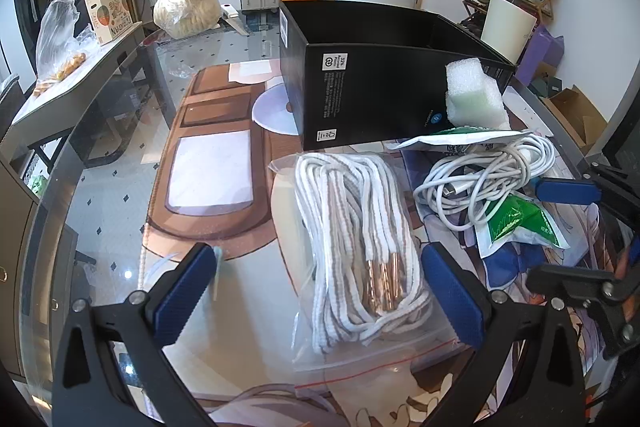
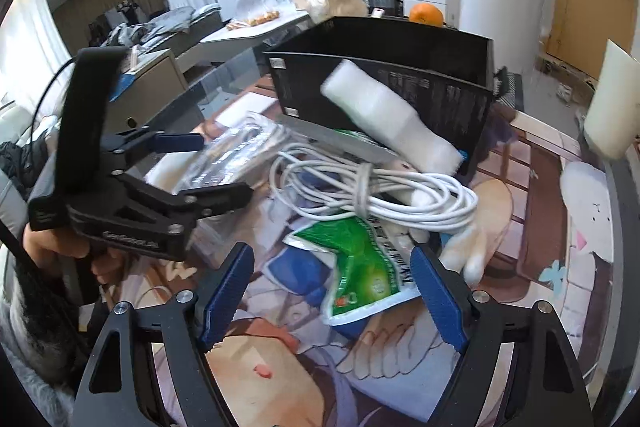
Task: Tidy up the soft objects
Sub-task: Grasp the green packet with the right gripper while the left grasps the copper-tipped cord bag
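Covering the glass table (image 1: 100,211) is a printed illustrated mat (image 1: 216,195), and on it stands the largest item, an open-topped black box (image 1: 372,87). A white foam block (image 1: 474,95) leans against the box's near wall, its upper end close to the rim. Directly ahead of the left gripper (image 1: 320,291), lying between its spread blue pads and touching neither, is a clear zip bag of white cords (image 1: 360,255) with copper-coloured tips. To the right of that bag sits a coiled white cable (image 1: 488,179), resting partly on a green and white packet (image 1: 516,223). In the right wrist view, the right gripper (image 2: 334,291) hangs open above the mat, its fingers straddling the near end of the green packet (image 2: 360,267) without gripping it; the cable coil (image 2: 376,191) lies just beyond. The left gripper (image 2: 216,167) shows there at the left, jaws apart over the cord bag (image 2: 228,155).
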Available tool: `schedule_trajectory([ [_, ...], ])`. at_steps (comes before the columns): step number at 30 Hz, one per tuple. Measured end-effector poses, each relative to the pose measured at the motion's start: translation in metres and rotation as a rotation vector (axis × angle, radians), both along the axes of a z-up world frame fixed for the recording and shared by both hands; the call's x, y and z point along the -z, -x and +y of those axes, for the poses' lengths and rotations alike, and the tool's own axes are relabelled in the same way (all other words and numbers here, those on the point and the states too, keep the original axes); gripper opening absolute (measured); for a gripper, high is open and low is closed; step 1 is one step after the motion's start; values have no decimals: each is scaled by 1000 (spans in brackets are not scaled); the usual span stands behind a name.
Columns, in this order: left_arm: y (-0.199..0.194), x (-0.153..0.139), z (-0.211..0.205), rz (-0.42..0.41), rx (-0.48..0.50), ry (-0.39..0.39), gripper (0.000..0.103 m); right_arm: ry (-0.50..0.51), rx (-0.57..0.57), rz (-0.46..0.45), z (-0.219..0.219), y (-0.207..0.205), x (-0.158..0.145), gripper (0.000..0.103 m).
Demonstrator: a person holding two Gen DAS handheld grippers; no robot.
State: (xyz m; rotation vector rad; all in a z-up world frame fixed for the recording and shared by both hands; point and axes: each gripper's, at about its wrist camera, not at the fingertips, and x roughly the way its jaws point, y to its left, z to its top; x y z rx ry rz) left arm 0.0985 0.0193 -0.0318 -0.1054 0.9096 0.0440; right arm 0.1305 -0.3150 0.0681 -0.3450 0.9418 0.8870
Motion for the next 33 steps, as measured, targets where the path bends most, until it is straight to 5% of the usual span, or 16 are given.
schedule_trajectory([
  [17, -2, 1, -8, 17, 23, -37, 103, 90, 25, -71, 18, -2, 18, 83],
  [26, -3, 1, -11, 22, 35, -48, 103, 80, -5, -81, 9, -1, 13, 47],
  [33, -3, 1, -12, 22, 38, -48, 103, 97, -44, -106, 2, 9, 10, 35],
])
